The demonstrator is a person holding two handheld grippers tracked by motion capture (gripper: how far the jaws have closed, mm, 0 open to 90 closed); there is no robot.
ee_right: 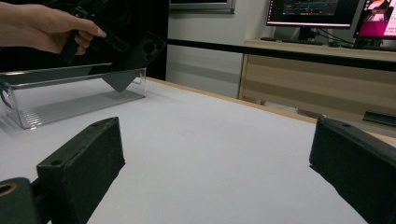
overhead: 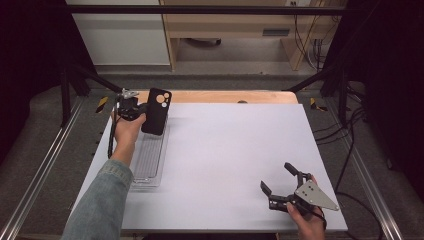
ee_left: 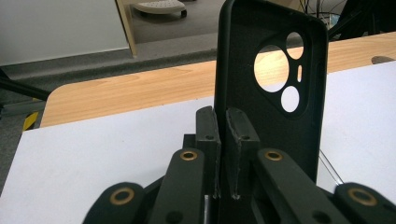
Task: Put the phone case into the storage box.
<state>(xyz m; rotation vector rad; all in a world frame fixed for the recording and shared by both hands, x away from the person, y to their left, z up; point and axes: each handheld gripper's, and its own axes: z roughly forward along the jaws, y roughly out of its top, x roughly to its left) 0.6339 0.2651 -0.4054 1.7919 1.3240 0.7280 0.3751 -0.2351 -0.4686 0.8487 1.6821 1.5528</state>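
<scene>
high view: white table top [overhead: 225,150] on wooden desk [overhead: 225,96], grey floor [overhead: 55,150].

The black phone case [overhead: 156,111] is an empty shell of matte, soft-looking material with rounded corners. Near its top end sits a cluster of camera cut-outs: one large round hole, two smaller round ones and a narrow slot, through which the wooden table edge shows in the left gripper view [ee_left: 280,70]. It stands upright on its long axis, cut-outs uppermost, raised above the far end of the clear plastic tray [overhead: 150,160]. One long side edge is pinched between the closed jaws of the left gripper [overhead: 131,107]. The tray is long, narrow and transparent, with a ribbed floor, lying on the white tabletop near its left edge.
</scene>
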